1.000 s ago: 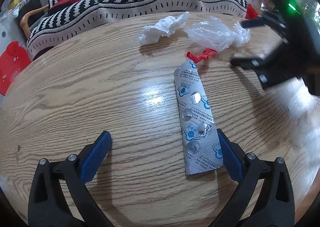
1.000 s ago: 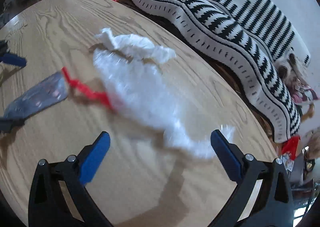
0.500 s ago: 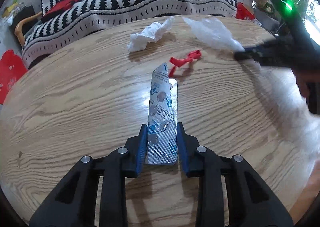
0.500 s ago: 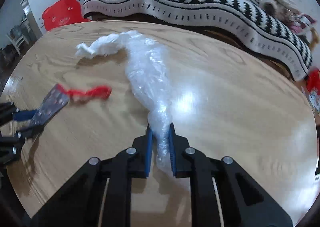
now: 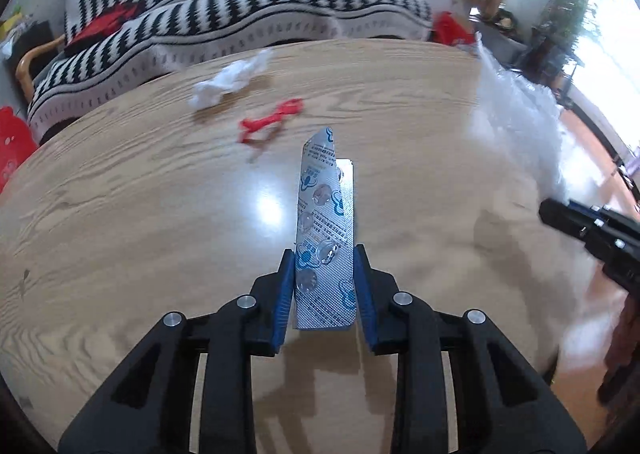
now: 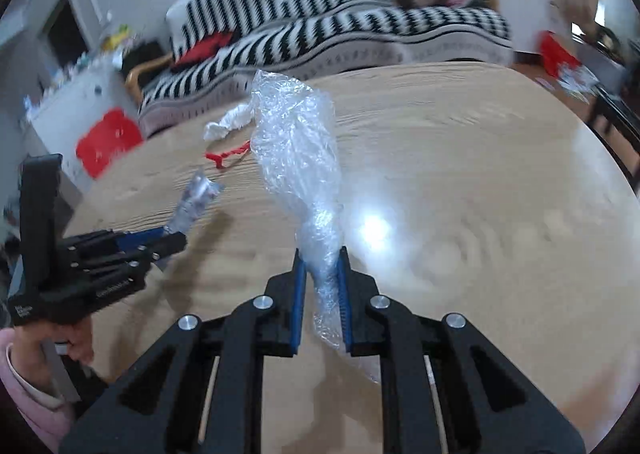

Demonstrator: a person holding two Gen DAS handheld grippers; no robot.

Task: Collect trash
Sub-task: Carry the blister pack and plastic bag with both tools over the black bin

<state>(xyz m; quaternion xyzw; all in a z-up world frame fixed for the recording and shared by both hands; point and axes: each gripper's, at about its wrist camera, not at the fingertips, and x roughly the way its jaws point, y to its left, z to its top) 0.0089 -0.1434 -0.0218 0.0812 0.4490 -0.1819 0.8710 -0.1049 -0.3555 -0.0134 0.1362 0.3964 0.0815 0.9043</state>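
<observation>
My left gripper [image 5: 324, 254] is shut on a silver pill blister pack [image 5: 325, 230] and holds it lifted above the round wooden table [image 5: 140, 214]. My right gripper [image 6: 322, 256] is shut on a crumpled clear plastic bag [image 6: 298, 146], also lifted off the table. The bag also shows blurred at the right of the left wrist view [image 5: 516, 114]. A crumpled white tissue [image 5: 228, 80] and a red string [image 5: 270, 120] lie on the far part of the table. In the right wrist view the left gripper [image 6: 174, 232] holds the blister pack [image 6: 198, 196] at the left.
A black-and-white striped sofa [image 5: 240, 18] stands behind the table. A red plastic object [image 6: 106, 140] sits on the floor at the left. The table edge curves around at the right [image 6: 592, 126].
Both grippers shut on their items half a second ago and have since lifted them off the table. The plastic bag has swung up and to the right.
</observation>
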